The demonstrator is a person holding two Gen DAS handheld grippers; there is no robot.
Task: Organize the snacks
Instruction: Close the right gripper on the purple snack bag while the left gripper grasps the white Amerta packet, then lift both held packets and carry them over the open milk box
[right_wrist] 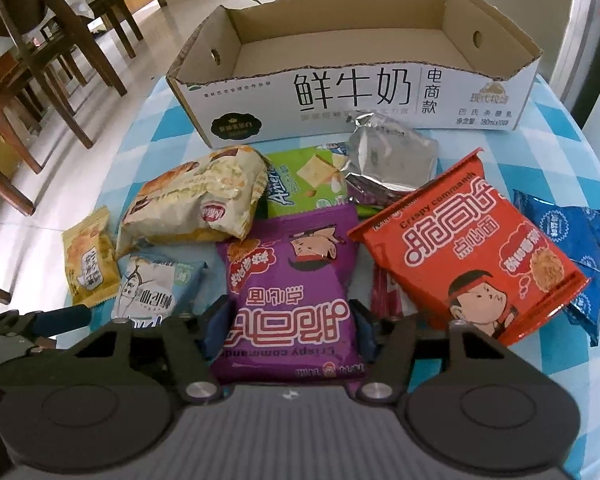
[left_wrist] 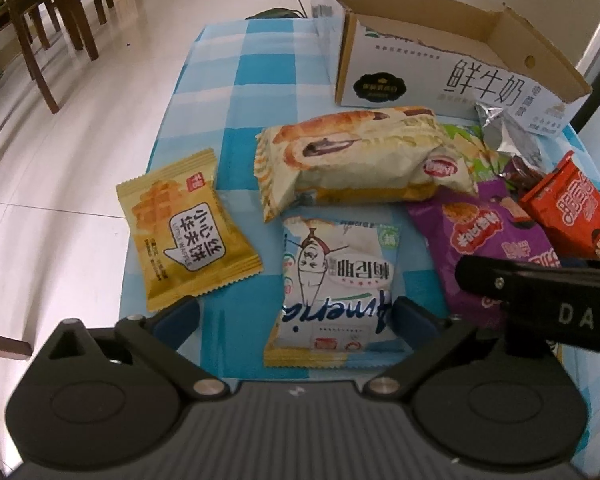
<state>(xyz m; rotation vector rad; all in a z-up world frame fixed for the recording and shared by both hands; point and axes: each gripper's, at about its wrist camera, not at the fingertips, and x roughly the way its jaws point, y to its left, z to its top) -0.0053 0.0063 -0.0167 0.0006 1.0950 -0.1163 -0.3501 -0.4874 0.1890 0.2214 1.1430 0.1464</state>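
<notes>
Both grippers are at the pick-up step, and nothing lies in the far open cardboard milk box (right_wrist: 352, 92) yet. The right gripper (right_wrist: 286, 328) has its fingers spread on either side of the purple crinkly noodle-snack packet (right_wrist: 292, 280), seemingly not yet clamped. The left gripper (left_wrist: 296, 316) stands wide open around the near end of the pale blue-and-white snack packet (left_wrist: 336, 280). Next, each likely closes, lifts and carries to the box.

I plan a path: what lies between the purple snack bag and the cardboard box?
In the right wrist view, a green cracker packet lies between purple snack bag and cardboard box.
</notes>
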